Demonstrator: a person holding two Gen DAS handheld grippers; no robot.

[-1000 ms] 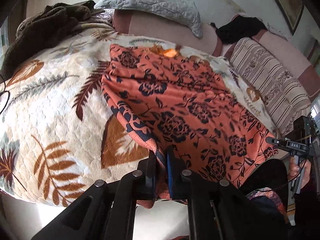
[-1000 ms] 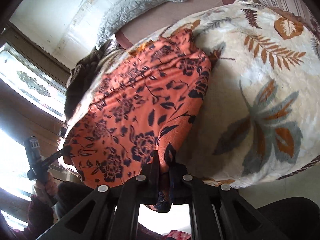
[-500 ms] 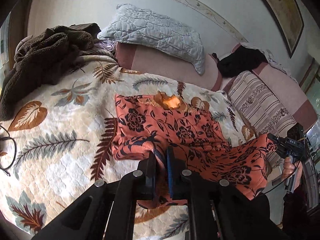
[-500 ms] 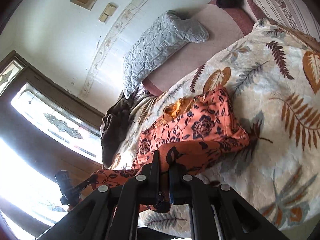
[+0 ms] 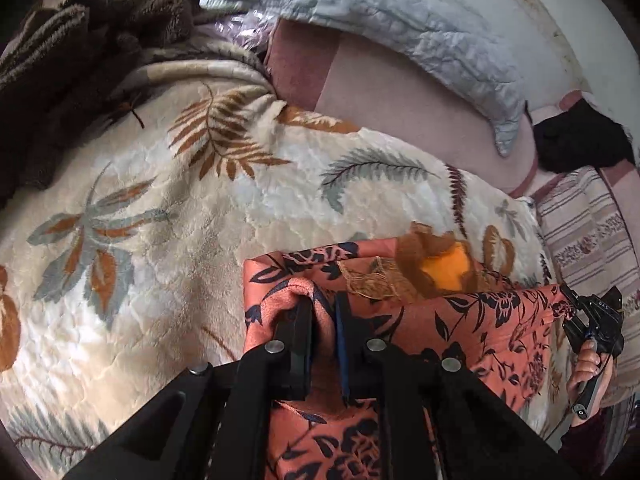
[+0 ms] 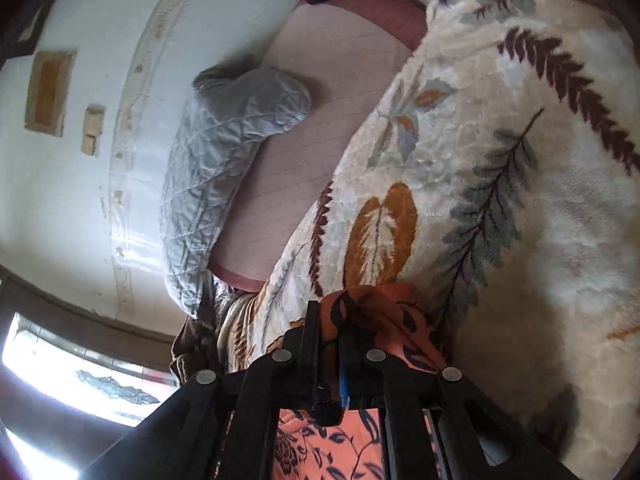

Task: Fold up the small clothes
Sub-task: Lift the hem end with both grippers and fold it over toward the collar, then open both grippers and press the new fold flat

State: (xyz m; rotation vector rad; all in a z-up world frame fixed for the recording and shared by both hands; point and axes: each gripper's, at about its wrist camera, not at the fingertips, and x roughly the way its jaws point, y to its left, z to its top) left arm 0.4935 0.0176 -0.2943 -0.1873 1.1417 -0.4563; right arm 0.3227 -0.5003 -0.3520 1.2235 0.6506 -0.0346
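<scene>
The garment (image 5: 480,332) is a thin orange-coral cloth printed with dark navy flowers and leaves. It lies on a cream plush blanket (image 5: 168,208) patterned with brown, rust and grey-green fronds, on the near right part of the bed as the left wrist camera sees it. A yellow-orange patch with brownish trim (image 5: 440,268) shows at its far edge.

The cloth's upper layer is stretched taut between the two grippers, and its long axis runs left to right across the left wrist view, from the left gripper to the right gripper at the far right edge. Below that taut edge the fabric drops toward the camera in folds. Whether it is doubled over cannot be told with certainty.

The left gripper (image 5: 322,320) has its jaws drawn narrow, pinching a bunched corner of the cloth between them. The right gripper (image 6: 328,332) likewise stands nearly closed, with a puckered fold of the same fabric gripped between its fingers; more printed cloth hangs below it. In the left wrist view the right gripper appears at the end of the stretched edge, gripped by the person's hand (image 5: 590,372).

A grey quilted pillow (image 5: 400,28) leans against the pink headboard (image 5: 400,112).
</scene>
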